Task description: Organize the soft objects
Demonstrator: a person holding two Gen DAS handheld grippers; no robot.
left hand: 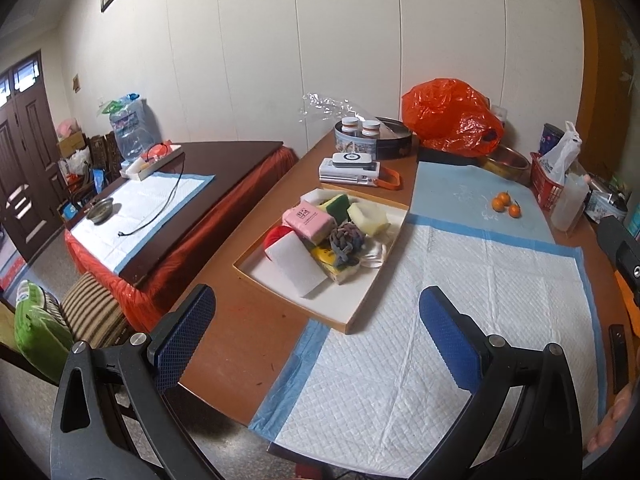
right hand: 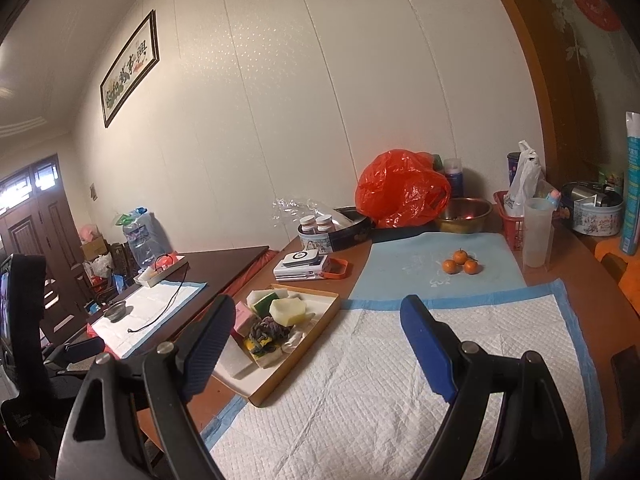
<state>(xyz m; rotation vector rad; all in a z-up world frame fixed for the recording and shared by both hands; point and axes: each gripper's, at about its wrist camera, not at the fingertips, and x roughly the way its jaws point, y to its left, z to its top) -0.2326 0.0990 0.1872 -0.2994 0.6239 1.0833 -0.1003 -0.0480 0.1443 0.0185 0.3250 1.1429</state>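
sponges point(left hand: 342, 204) in tray point(left hand: 280, 280) | tray left of pad point(left hand: 480, 300) | tangerines point(left hand: 505, 204) behind

At frame centre, a shallow tray point(left hand: 362, 314) holds piled soft things: a pink pack point(left hand: 308, 220), green-yellow sponge point(left hand: 336, 203), pale sponge point(left hand: 368, 218), white block point(left hand: 298, 266), and knotted grey rope ball point(left hand: 347, 238).

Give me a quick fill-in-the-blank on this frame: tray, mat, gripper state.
1. The soft objects lie in a shallow tray at the ____ edge of the white quilted mat.
2. ____ small oranges sit on the light blue cloth.
3. The left gripper and the right gripper are both ____, holding nothing.
4. The bag by the wall is ____.

Missing words: left; three; open; orange
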